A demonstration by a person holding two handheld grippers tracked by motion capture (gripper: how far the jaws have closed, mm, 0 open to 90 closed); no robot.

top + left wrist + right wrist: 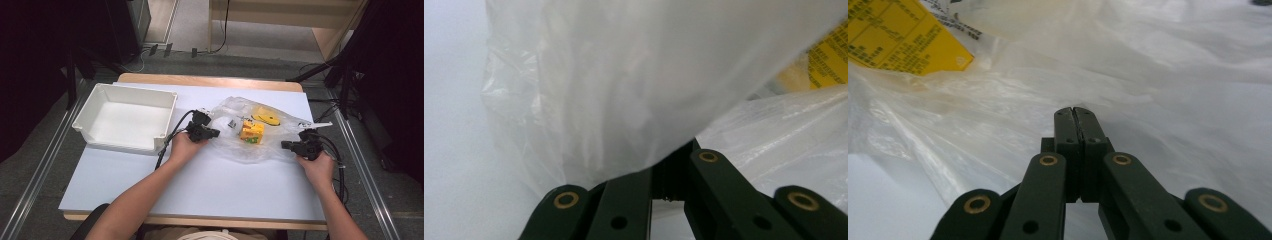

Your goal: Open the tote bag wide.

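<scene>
- A white bin [125,117] sits at the table's [200,180] left rear corner, open side up.
- The left forearm comes in from the near edge, angled toward the middle. Its hand [184,147] holds the left gripper [212,133] level, pointing right, just beside the bin's right wall.
- Left gripper: jaws closed on the left edge of the bag [250,130], whose film drapes over the tips in the left gripper view.
- The bag is clear, crumpled plastic, lying flat toward the right rear of the table. Inside are a yellow box [252,131] with green marks and a flat yellow item [266,118].
- The right gripper [286,145] points left at the bag's right edge, held by the right hand [316,165]. Its jaws are pressed together; whether film is between them is unclear.
</scene>
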